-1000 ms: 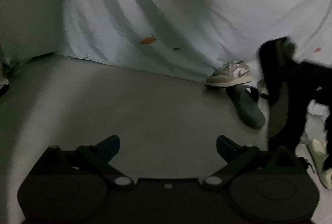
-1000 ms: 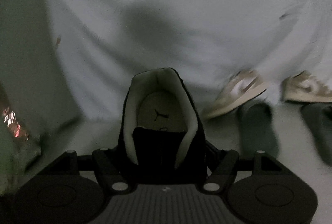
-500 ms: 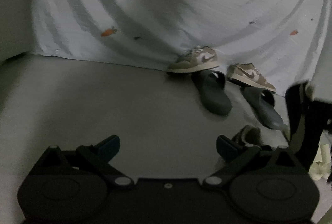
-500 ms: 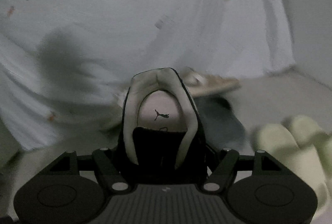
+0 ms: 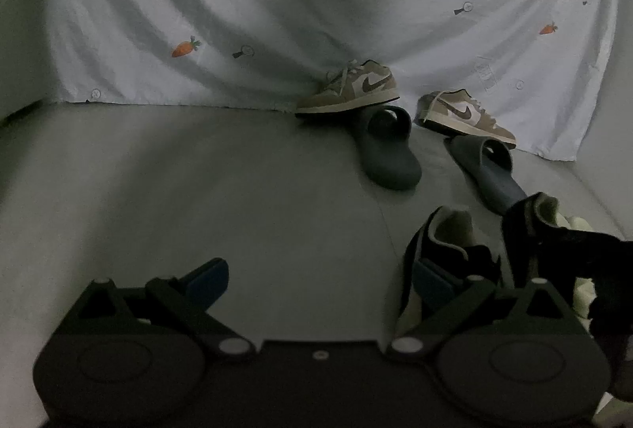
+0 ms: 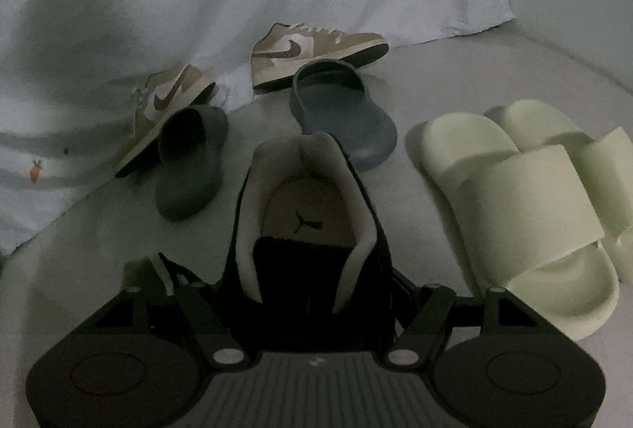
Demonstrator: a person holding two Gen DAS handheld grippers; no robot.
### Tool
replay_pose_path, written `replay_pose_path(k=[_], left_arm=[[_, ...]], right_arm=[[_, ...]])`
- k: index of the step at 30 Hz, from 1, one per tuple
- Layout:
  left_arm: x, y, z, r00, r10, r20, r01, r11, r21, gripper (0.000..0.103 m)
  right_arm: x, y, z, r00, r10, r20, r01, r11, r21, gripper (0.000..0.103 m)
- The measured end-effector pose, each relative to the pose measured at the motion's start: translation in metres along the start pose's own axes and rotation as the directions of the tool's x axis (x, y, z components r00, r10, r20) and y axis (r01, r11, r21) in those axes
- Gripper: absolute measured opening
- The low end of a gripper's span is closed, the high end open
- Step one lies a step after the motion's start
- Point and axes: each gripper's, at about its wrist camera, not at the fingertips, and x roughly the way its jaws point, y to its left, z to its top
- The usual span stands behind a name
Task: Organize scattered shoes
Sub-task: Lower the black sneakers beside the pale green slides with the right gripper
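change: black sneaker [image 6: 308, 230] is brought down beside pale slides [image 6: 526, 190] | right tongs [image 6: 312, 293] are clamped on it | left tongs [image 5: 316, 277] are held apart, empty | pairing is judged near

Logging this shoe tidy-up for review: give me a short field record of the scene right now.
surface: grey floor, carrot-print sheet behind
right gripper: shut on black sneaker
left gripper: open, empty
second black sneaker: on floor, by left gripper's finger
tan sneakers: pair against sheet
dark grey slides: before the tan pair
pale green slides: side by side, right
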Motion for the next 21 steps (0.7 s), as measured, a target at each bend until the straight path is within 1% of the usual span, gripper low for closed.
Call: replay_pose_path(k=[2, 6, 8, 11, 14, 16, 17, 19, 21], left_arm=[[0.000, 0.002, 0.001, 1.000, -0.003, 0.004, 0.003, 1.000, 0.005, 0.101], [-0.001, 0.008, 0.002, 1.000, -0.006, 0.009, 0.006, 1.000, 0.007, 0.101], [0.000, 0.010, 0.002, 1.000, -0.008, 0.010, 0.008, 1.000, 0.003, 0.101], [0.000, 0.015, 0.001, 1.000, -0.017, 0.011, 0.017, 1.000, -0.002, 0.101], [0.001, 0.017, 0.001, 1.000, -0.026, 0.014, 0.026, 1.000, -0.006, 0.101], [0.000, 0.020, -0.001, 0.999, -0.030, 0.014, 0.031, 0.999, -0.016, 0.101], [0.000, 0.022, -0.002, 0.999, -0.033, 0.014, 0.033, 0.999, -0.023, 0.101], [-0.001, 0.026, -0.003, 0.999, -0.038, 0.012, 0.039, 0.998, -0.040, 0.101], [-0.001, 0.028, -0.006, 0.999, -0.042, 0.010, 0.043, 0.998, -0.051, 0.101]], right_arm=[[0.004, 0.008, 0.000, 1.000, -0.005, -0.020, 0.005, 0.999, -0.035, 0.074], [0.014, 0.023, -0.006, 0.996, -0.007, -0.091, -0.001, 0.996, -0.085, 0.074], [0.017, 0.029, -0.010, 0.995, -0.013, -0.102, 0.001, 0.994, -0.112, 0.075], [0.020, 0.040, -0.014, 0.992, -0.029, -0.119, 0.011, 0.989, -0.149, 0.080], [0.019, 0.044, -0.012, 0.989, -0.040, -0.144, 0.017, 0.988, -0.153, 0.081], [0.017, 0.044, -0.011, 0.989, -0.043, -0.142, 0.022, 0.989, -0.148, 0.082], [0.008, 0.044, -0.010, 0.992, -0.034, -0.125, 0.017, 0.991, -0.130, 0.083], [-0.004, 0.043, -0.007, 0.997, -0.009, -0.078, 0.001, 0.994, -0.107, 0.085], [-0.023, 0.046, -0.001, 1.000, 0.015, 0.001, -0.015, 0.994, -0.104, 0.088]])
